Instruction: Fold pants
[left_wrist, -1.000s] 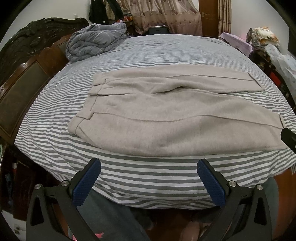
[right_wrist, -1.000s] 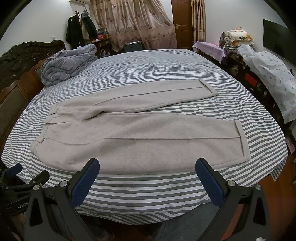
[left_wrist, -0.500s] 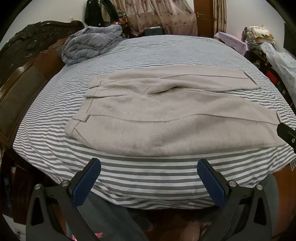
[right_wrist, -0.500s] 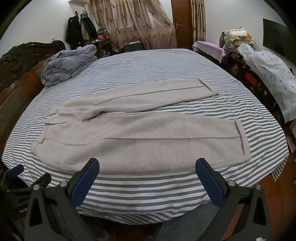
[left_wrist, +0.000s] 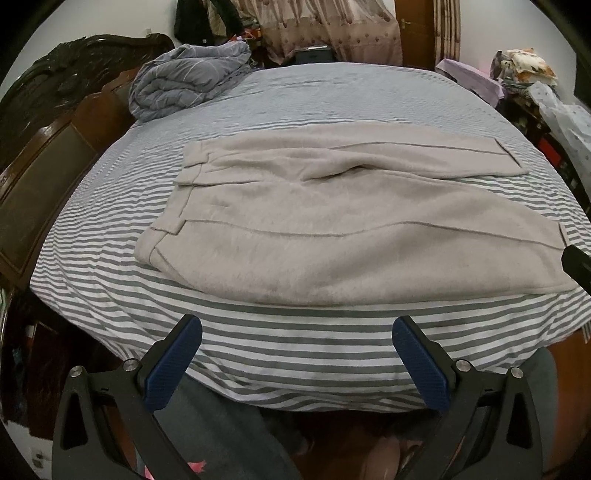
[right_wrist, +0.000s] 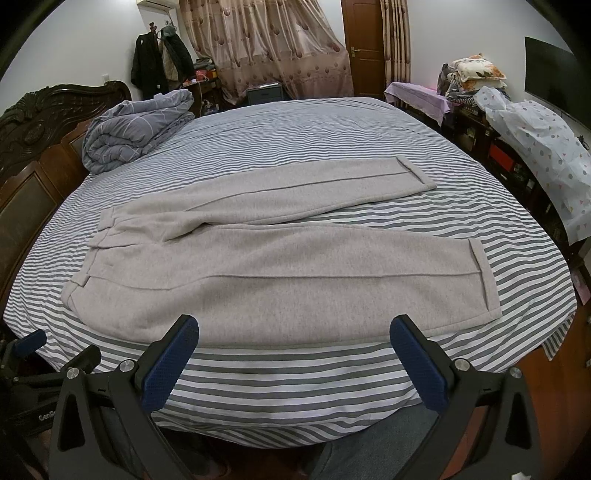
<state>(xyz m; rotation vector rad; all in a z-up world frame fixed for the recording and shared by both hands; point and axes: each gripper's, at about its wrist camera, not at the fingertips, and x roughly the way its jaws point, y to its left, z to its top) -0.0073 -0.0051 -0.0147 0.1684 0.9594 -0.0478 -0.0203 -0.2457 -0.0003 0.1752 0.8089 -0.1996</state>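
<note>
Beige pants (left_wrist: 314, 229) (right_wrist: 266, 266) lie flat on the striped bed, waistband to the left and both legs stretched to the right, spread apart at the cuffs. My left gripper (left_wrist: 297, 343) hangs open over the bed's near edge, short of the pants' near hem, with nothing between its blue pads. My right gripper (right_wrist: 293, 341) is open too, its tips just at the near leg's lower edge without holding it. The left gripper (right_wrist: 33, 341) shows at the lower left of the right wrist view, and part of the right gripper (left_wrist: 578, 262) shows at the right edge of the left wrist view.
The bed (right_wrist: 332, 125) has a grey-and-white striped sheet. A rolled grey duvet (right_wrist: 136, 129) sits at its far left by the dark wooden headboard (right_wrist: 40, 122). Cluttered furniture (right_wrist: 517, 122) lines the right side. The person's legs (left_wrist: 221, 435) stand against the near edge.
The left wrist view has drifted a little leftward, so the pants sit slightly further right in it. The right wrist view is nearly unchanged. Both grippers stay open.
</note>
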